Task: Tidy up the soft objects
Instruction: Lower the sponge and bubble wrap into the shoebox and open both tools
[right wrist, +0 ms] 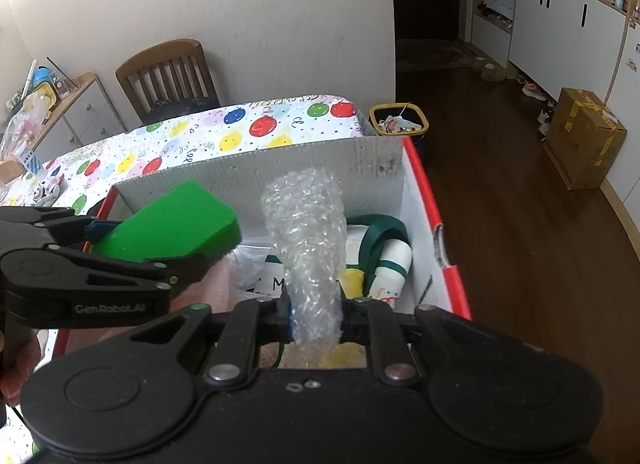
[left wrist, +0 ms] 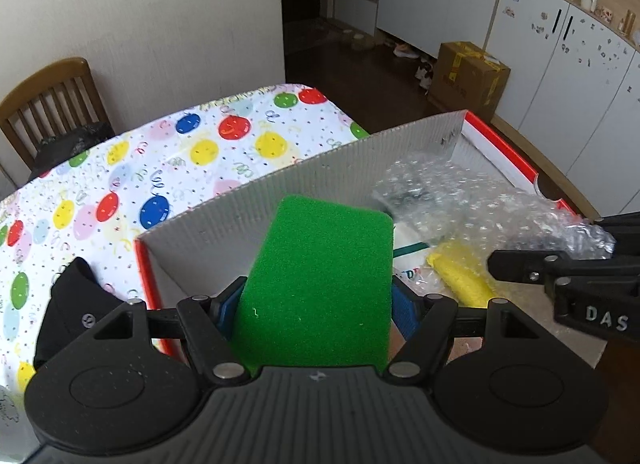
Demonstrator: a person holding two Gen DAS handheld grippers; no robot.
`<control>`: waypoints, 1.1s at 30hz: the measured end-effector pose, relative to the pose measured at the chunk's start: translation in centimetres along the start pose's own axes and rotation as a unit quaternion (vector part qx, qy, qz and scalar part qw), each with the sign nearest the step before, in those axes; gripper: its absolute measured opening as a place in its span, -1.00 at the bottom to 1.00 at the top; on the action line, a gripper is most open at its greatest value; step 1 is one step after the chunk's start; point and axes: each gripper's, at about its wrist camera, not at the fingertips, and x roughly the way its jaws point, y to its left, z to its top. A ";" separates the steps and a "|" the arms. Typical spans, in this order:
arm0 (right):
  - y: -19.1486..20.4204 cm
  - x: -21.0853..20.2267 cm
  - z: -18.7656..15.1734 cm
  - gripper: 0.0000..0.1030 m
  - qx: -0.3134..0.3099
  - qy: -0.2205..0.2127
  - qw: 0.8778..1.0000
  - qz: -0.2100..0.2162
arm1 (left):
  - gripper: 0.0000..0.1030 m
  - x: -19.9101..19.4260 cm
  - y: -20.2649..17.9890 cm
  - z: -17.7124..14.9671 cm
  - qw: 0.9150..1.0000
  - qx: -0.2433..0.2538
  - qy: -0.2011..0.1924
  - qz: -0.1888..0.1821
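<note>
While your left gripper (left wrist: 318, 304) fills the bottom of the left wrist view, its blue pads (left wrist: 227, 310) are clamped on the sides of a green sponge (left wrist: 324, 280), which stands up the middle of the frame over the near left corner of the box (left wrist: 280, 184); the box, red outside and grey corrugated inside, sits on a balloon-print cloth (left wrist: 160, 144) that spreads to the upper left; at the right edge your right gripper (left wrist: 560, 264) reaches in holding bubble wrap (left wrist: 480, 192), with a yellow sponge (left wrist: 460, 276) lying in the box just below it; a black cloth (left wrist: 76, 304) lies on the table at lower left, beside the box.

In the right wrist view your right gripper (right wrist: 316, 318) is pinched nearly closed on the bubble wrap (right wrist: 308, 232), which rises as a twisted column at centre, over the box (right wrist: 424, 192); beneath it lie a white bag with green straps (right wrist: 384, 248) and the yellow sponge (right wrist: 352, 280); at left your left gripper (right wrist: 132, 244) carries the green sponge (right wrist: 176, 220) over the box's left side.
</note>
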 end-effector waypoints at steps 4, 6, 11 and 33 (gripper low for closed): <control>0.0 0.8 -0.1 -0.72 -0.001 0.007 1.000 -0.003 | 0.40 0.9 -0.6 -0.1 1.000 0.016 0.011 0.003; 0.2 1.3 -0.2 -0.71 -0.002 0.015 1.000 -0.003 | 0.40 1.3 -0.8 -0.2 1.000 0.018 0.016 0.004; 0.2 2.0 -0.7 -0.59 -0.003 0.022 1.000 -0.009 | 0.41 2.3 -1.2 -0.2 0.999 0.033 0.029 0.015; -0.4 -1.2 0.1 0.32 0.010 -0.005 1.000 0.028 | 0.57 0.5 0.0 -0.6 1.000 0.000 0.019 0.002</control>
